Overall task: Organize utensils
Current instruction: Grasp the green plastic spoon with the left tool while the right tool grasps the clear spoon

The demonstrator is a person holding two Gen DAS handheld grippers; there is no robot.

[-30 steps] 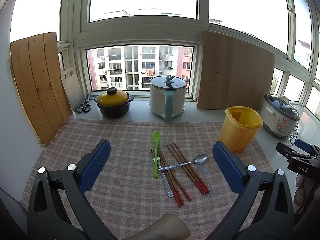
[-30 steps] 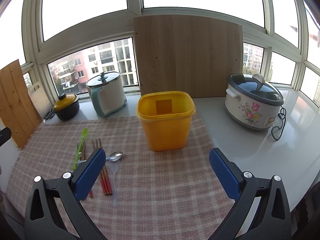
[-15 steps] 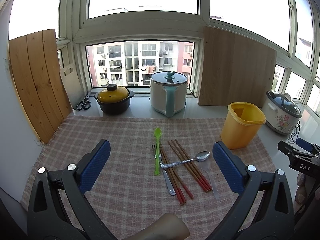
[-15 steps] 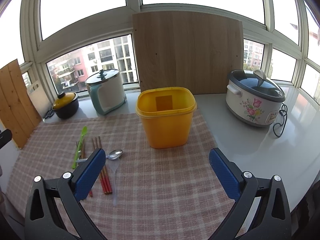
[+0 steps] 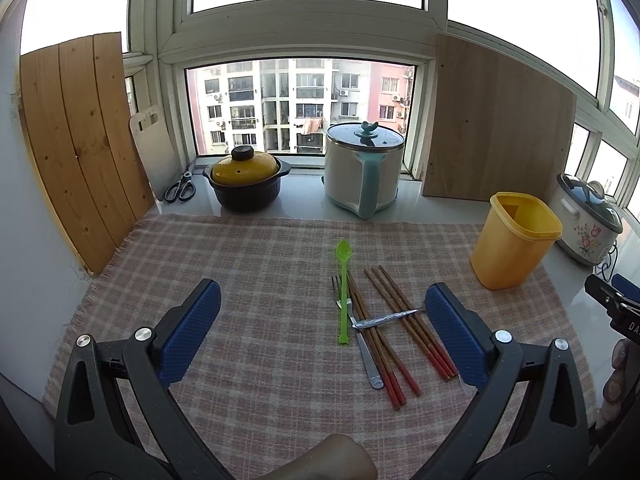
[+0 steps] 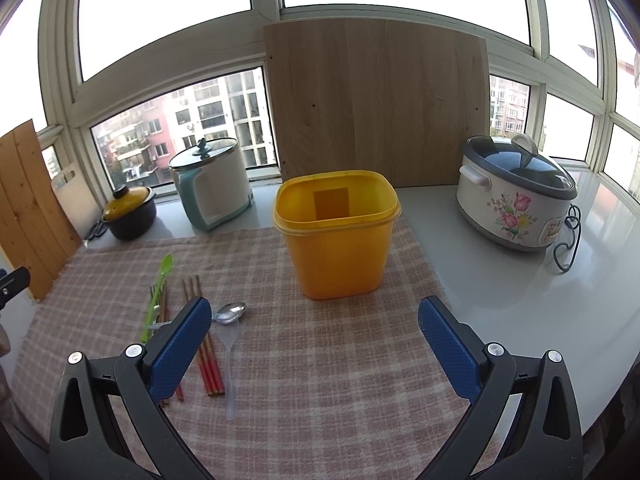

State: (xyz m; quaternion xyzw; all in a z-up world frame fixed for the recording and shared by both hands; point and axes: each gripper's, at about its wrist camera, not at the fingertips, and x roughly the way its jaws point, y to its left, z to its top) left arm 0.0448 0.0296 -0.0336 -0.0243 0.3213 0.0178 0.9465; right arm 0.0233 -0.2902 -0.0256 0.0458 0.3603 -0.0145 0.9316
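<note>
Left wrist view: the left gripper is wide open and holds nothing.
Green spoon, fork, chopsticks lie crossed mid-cloth; one grab could drag others. Right gripper, also wide and empty, could tip the yellow bin.

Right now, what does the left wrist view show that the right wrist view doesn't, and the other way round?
Only the left wrist view shows the whole fork, both bundles of chopsticks uncovered, and the scissors clearly.

Only the right wrist view shows the metal spoon's bowl, the clear plastic spoon and the yellow bin empty inside.

Both show the green spoon, the checked cloth, the yellow-lidded pot and the flowered cooker. The left gripper and right gripper are both open.
</note>
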